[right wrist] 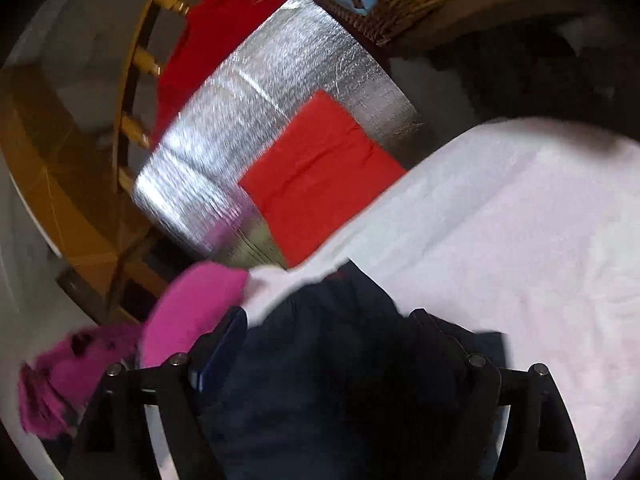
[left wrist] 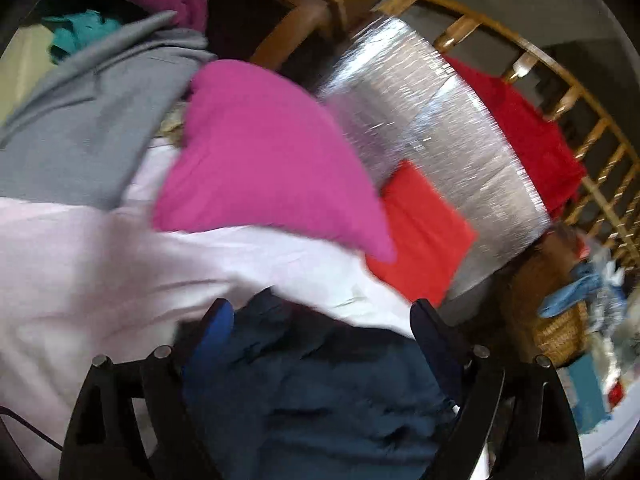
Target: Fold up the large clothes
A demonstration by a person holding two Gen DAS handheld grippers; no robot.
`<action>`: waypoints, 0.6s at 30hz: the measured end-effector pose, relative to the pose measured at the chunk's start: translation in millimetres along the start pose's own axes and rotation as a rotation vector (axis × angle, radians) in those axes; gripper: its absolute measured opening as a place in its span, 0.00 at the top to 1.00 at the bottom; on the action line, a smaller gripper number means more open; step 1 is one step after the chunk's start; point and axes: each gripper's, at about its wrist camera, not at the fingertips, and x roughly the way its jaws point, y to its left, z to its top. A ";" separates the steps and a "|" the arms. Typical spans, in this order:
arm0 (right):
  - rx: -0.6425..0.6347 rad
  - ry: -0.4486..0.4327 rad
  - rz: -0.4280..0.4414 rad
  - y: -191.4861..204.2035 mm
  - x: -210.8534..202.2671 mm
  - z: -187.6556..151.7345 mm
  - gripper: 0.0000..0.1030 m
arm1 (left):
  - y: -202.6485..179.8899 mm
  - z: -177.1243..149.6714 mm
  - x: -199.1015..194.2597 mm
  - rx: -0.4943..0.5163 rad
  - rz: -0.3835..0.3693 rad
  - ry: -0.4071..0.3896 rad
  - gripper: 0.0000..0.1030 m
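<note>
A dark navy garment (left wrist: 320, 384) lies bunched between the spread fingers of my left gripper (left wrist: 322, 320), over a pale pink sheet (left wrist: 100, 280). The jaws stand wide apart with cloth filling the gap. In the right wrist view the same navy garment (right wrist: 336, 360) fills the gap of my right gripper (right wrist: 328, 332), whose jaws are also spread wide. Whether either gripper pinches the cloth cannot be told. A magenta garment (left wrist: 260, 160) lies on the pink sheet just beyond the left gripper; it also shows in the right wrist view (right wrist: 192, 308).
A folded red-orange cloth (left wrist: 420, 232) lies on a silver foil mat (left wrist: 420, 128), also seen from the right wrist (right wrist: 316, 176). A grey garment (left wrist: 88, 120), a dark red garment (left wrist: 528, 136), a wooden railing (left wrist: 592, 136) and a wicker basket (left wrist: 556, 320) surround the area.
</note>
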 end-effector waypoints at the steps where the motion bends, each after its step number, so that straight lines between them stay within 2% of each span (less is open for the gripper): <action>1: 0.007 0.017 0.005 -3.5 -8.7 -6.2 0.18 | 1.6 -2.9 -5.6 -0.005 0.023 0.010 0.13; 3: 0.032 0.040 0.020 -12.1 -25.2 -20.1 0.18 | 9.5 -14.5 -18.8 0.000 0.063 0.030 0.13; 6: 0.058 0.077 0.044 -23.1 -42.6 -41.7 0.18 | 29.6 -52.8 -42.7 0.013 0.192 0.036 0.13; 8: 0.090 0.097 0.075 -29.0 -53.3 -56.2 0.18 | 44.4 -73.1 -46.3 -0.015 0.280 0.076 0.13; 9: 0.109 0.105 0.094 -31.3 -57.9 -63.3 0.18 | 54.6 -85.5 -50.2 -0.052 0.293 0.119 0.13; 14: 0.207 0.165 0.160 -43.1 -73.3 -102.5 0.18 | 83.3 -120.2 -61.9 -0.192 0.294 0.208 0.13; 16: 0.265 0.200 0.165 -48.9 -68.0 -117.8 0.18 | 88.3 -125.9 -60.2 -0.232 0.248 0.238 0.13; 18: 0.290 0.216 0.132 -53.0 -60.6 -126.6 0.18 | 92.4 -129.5 -52.6 -0.260 0.215 0.269 0.13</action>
